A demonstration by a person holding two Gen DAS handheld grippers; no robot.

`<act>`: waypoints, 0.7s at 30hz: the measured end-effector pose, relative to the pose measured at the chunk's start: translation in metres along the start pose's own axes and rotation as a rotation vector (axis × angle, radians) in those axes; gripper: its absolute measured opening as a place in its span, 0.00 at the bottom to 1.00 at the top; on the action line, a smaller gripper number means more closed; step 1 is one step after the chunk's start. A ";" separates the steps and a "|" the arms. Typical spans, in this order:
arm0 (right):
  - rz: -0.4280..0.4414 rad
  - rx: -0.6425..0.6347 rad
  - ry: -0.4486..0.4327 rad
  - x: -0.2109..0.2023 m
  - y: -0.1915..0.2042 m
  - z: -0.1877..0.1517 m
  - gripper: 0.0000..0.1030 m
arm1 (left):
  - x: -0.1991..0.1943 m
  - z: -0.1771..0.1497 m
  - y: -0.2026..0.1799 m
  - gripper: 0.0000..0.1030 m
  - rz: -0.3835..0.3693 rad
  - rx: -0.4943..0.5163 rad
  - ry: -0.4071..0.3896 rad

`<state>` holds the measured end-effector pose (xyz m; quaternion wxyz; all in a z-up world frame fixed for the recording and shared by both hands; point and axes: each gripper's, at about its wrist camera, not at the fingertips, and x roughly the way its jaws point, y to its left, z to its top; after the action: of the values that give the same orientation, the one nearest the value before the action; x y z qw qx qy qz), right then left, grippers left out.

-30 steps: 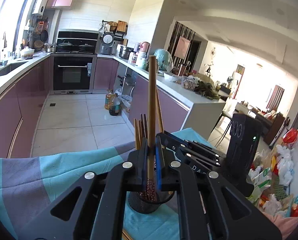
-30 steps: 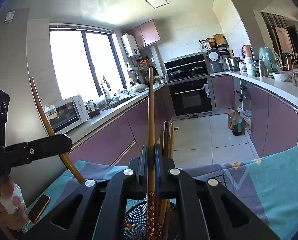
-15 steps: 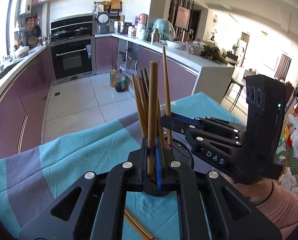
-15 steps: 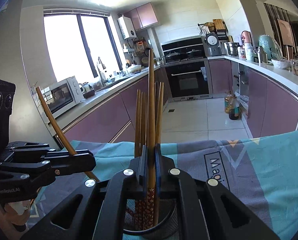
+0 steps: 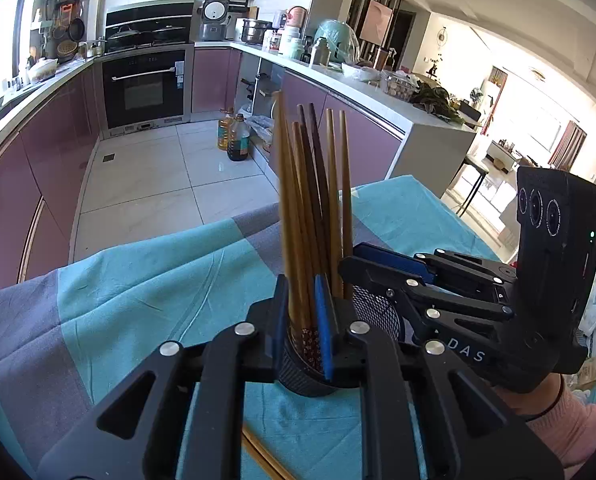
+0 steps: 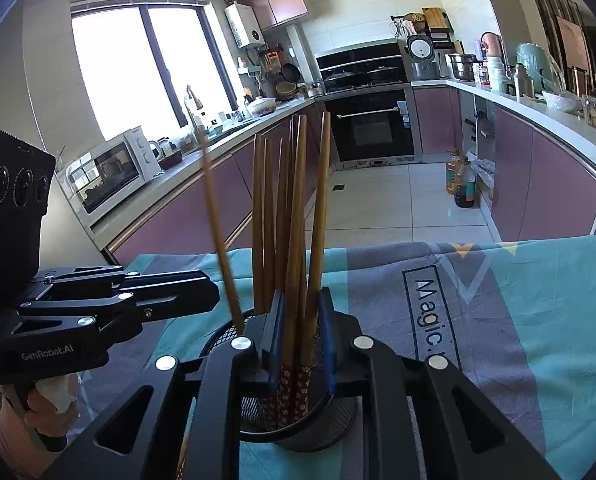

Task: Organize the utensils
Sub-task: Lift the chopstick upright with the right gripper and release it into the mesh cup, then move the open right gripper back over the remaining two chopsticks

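Chopsticks [image 5: 310,208] are being dropped upright into the mesh holder [image 5: 378,312] on the teal cloth [image 5: 138,292]. Both the left gripper [image 5: 302,320] and right gripper [image 6: 300,336] are opening, with sticks between the jaws. Next, a clear lift away is called for.

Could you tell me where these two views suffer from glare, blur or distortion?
Left wrist view: the bright room on the right is washed out, and the counter edges bow from the fisheye. Right wrist view: the window is blown out, and one falling chopstick is motion-blurred.
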<state>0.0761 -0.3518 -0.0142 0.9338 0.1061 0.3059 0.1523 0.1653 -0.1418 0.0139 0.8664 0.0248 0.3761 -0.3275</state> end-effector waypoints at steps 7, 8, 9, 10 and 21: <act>0.006 -0.005 -0.019 -0.011 0.002 -0.003 0.24 | -0.018 -0.012 0.012 0.20 0.029 -0.032 -0.053; 0.012 -0.007 -0.023 -0.014 0.003 -0.004 0.25 | -0.022 -0.015 0.012 0.21 0.040 -0.033 -0.065; 0.017 -0.011 -0.028 -0.017 0.004 -0.004 0.26 | -0.027 -0.021 0.013 0.22 0.047 -0.032 -0.076; 0.028 -0.017 -0.034 -0.022 0.007 -0.006 0.27 | -0.032 -0.026 0.015 0.24 0.054 -0.033 -0.086; 0.160 -0.133 0.021 -0.041 0.050 -0.039 0.35 | -0.050 -0.101 0.035 0.32 0.123 -0.055 -0.042</act>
<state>0.0101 -0.3151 -0.0084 0.9203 0.0663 0.2955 0.2476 0.0966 -0.0576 -0.0326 0.8928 0.0173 0.3645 -0.2639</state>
